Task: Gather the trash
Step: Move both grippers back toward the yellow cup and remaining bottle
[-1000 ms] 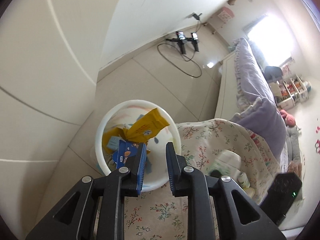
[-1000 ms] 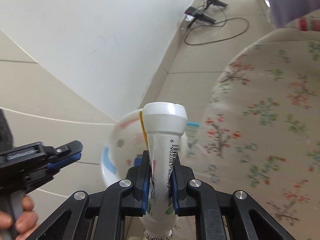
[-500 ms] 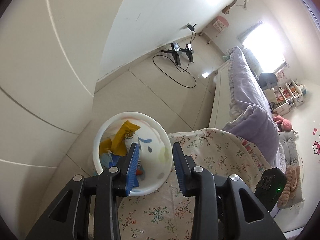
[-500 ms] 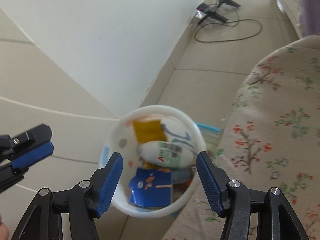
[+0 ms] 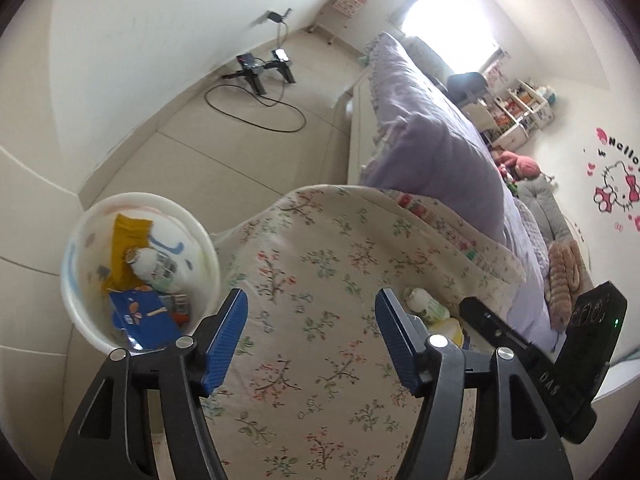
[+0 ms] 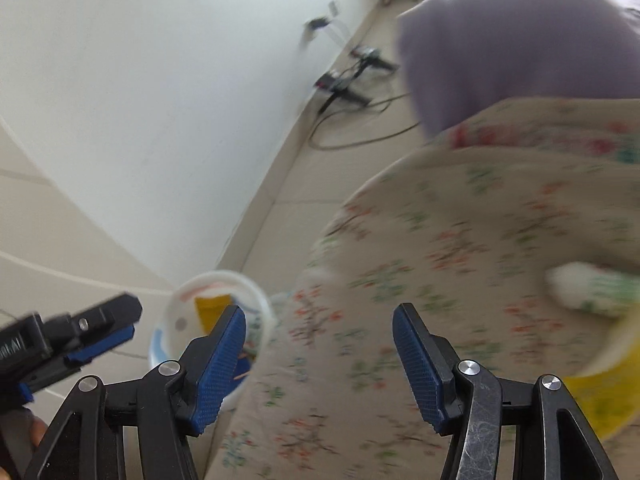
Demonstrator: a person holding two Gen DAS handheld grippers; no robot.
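A white trash bin point(image 5: 80, 240) stands on the floor beside the floral-covered table point(image 5: 320, 280). It holds a yellow wrapper point(image 5: 126, 236), a white bottle point(image 5: 154, 266) and a blue packet point(image 5: 142, 318). The bin also shows in the right wrist view point(image 6: 244, 292). My left gripper point(image 5: 312, 332) is open and empty above the tablecloth. My right gripper point(image 6: 320, 360) is open and empty above the cloth. A white-and-green bottle point(image 5: 426, 304) and a yellow cup point(image 5: 450, 326) lie on the cloth; both show blurred in the right wrist view, bottle point(image 6: 588, 290), cup point(image 6: 604, 384).
A bed with a purple cover point(image 5: 432, 148) lies behind the table. A cable and black stands point(image 5: 264, 76) lie on the floor by the white wall. The left gripper shows at the left of the right wrist view point(image 6: 72, 336).
My right gripper opened and dropped the white bottle into the bin, then swung right over the cloth. My left gripper opened wide and moved right, away from the bin.
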